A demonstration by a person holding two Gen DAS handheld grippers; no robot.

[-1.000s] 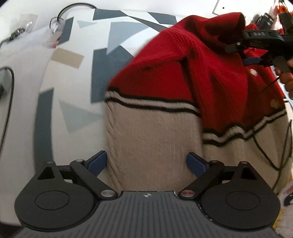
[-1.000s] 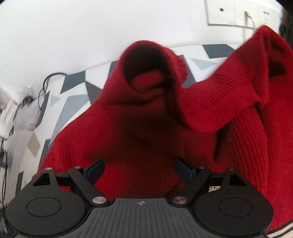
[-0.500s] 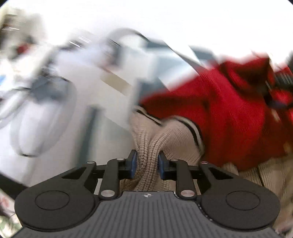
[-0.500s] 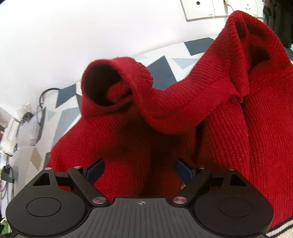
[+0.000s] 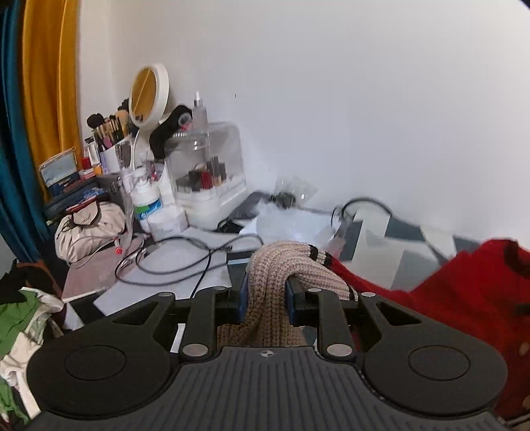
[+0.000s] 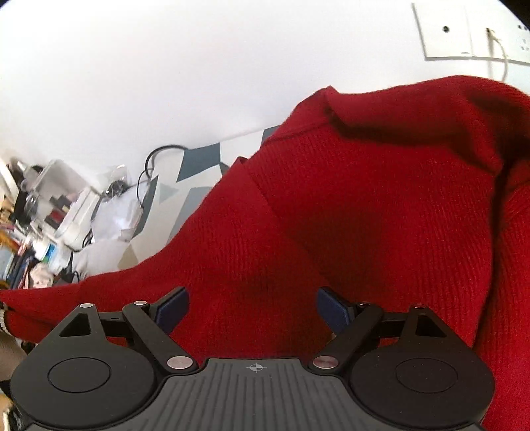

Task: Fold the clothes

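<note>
A knit sweater, red on top and beige below with black stripes, is lifted off the patterned cloth. My left gripper (image 5: 266,300) is shut on the beige hem (image 5: 268,275) of the sweater, which bunches between the blue pads; the red part (image 5: 463,291) trails off to the right. In the right wrist view my right gripper (image 6: 253,306) is open, its blue pads spread wide, with the red sweater (image 6: 347,215) lying draped right in front of it and filling most of the view.
A cluttered dressing table stands at the left: a round mirror (image 5: 147,92), a clear cosmetics case (image 5: 207,162), a bottle (image 5: 144,200), a beige bag (image 5: 89,228), cables (image 5: 172,262). A grey-and-white patterned cloth (image 5: 381,242) covers the surface. A wall socket (image 6: 463,30) is at the upper right.
My left gripper closed on the beige hem and lifted it, swinging up toward the dressing table. The red fabric in front of my open right gripper flattened and spread out.
</note>
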